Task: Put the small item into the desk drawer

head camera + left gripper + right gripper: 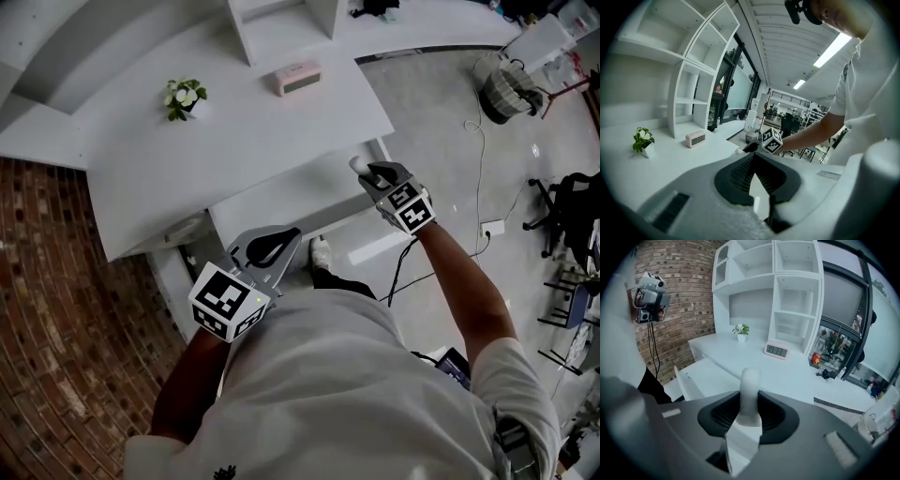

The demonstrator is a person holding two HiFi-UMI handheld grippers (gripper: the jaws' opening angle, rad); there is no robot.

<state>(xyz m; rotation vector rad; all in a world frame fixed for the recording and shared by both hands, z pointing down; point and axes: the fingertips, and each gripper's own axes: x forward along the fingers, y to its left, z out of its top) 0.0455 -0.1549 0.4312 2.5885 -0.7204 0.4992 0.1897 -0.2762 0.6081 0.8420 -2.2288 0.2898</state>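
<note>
White desk [234, 141], drawer [281, 202] open, beside brick wall [689, 287].

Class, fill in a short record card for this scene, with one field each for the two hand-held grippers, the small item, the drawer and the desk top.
Right hand-held gripper: shut on the small white item
Left hand-held gripper: jaws together, nothing between them
Small white item: still gripped, near the drawer's right end, not yet inside
Drawer: pulled open below the desk top
Desk top: potted plant and pink clock, apart from each other
</note>
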